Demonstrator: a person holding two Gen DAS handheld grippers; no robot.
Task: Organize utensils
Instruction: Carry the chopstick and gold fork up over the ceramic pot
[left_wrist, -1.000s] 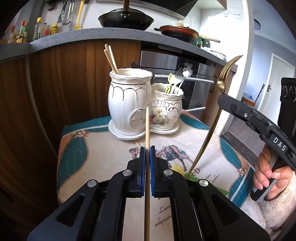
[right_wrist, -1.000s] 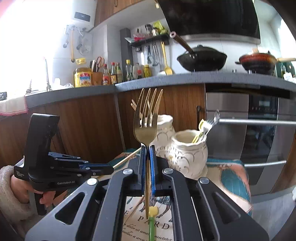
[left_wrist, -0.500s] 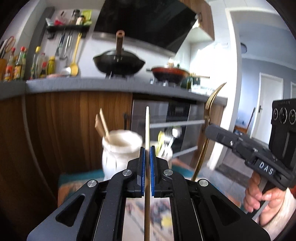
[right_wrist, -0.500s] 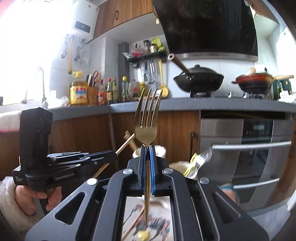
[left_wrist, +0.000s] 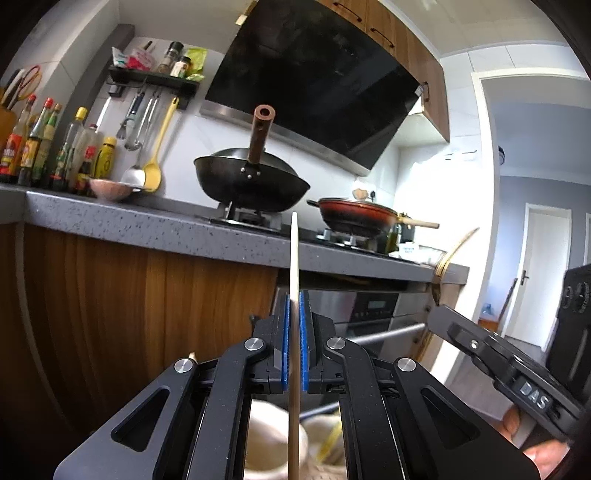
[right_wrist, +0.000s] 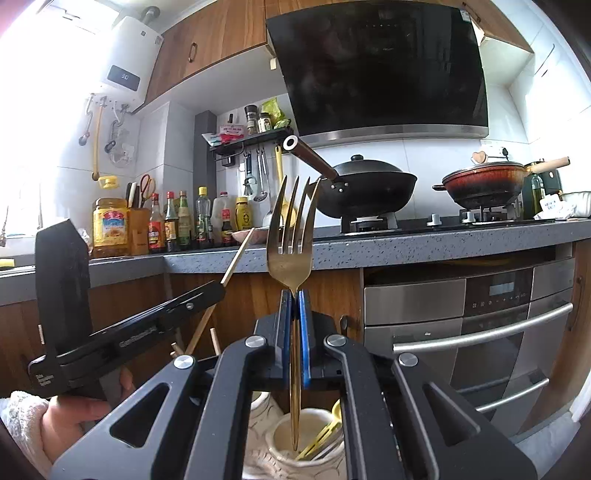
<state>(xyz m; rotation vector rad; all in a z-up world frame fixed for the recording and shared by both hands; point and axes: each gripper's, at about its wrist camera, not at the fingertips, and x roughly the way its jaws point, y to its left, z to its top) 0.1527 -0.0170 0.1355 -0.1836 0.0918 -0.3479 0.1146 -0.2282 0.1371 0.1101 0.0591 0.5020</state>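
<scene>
My left gripper (left_wrist: 294, 295) is shut on a wooden chopstick (left_wrist: 294, 254), held upright with its lower end over the mouth of the taller white ceramic pot (left_wrist: 269, 450). My right gripper (right_wrist: 294, 295) is shut on a gold fork (right_wrist: 291, 236), tines up, its handle tip inside the mouth of the smaller white pot (right_wrist: 291, 454). That pot holds yellow-handled cutlery (right_wrist: 325, 432). The left gripper and chopstick also show in the right wrist view (right_wrist: 236, 258); the right gripper shows in the left wrist view (left_wrist: 436, 314). Other chopsticks (right_wrist: 214, 339) stand in the taller pot.
A grey counter (left_wrist: 147, 229) runs behind, with a black wok (left_wrist: 251, 184), a red pan (left_wrist: 354, 218) and sauce bottles (left_wrist: 44, 147). A steel oven (right_wrist: 461, 332) stands under the hob. Wooden cabinet fronts (left_wrist: 129, 314) are to the left.
Both grippers have risen and tilted up above the two pots. The chopstick now hangs over the taller pot and the fork's handle tip has come into the smaller pot's mouth.
</scene>
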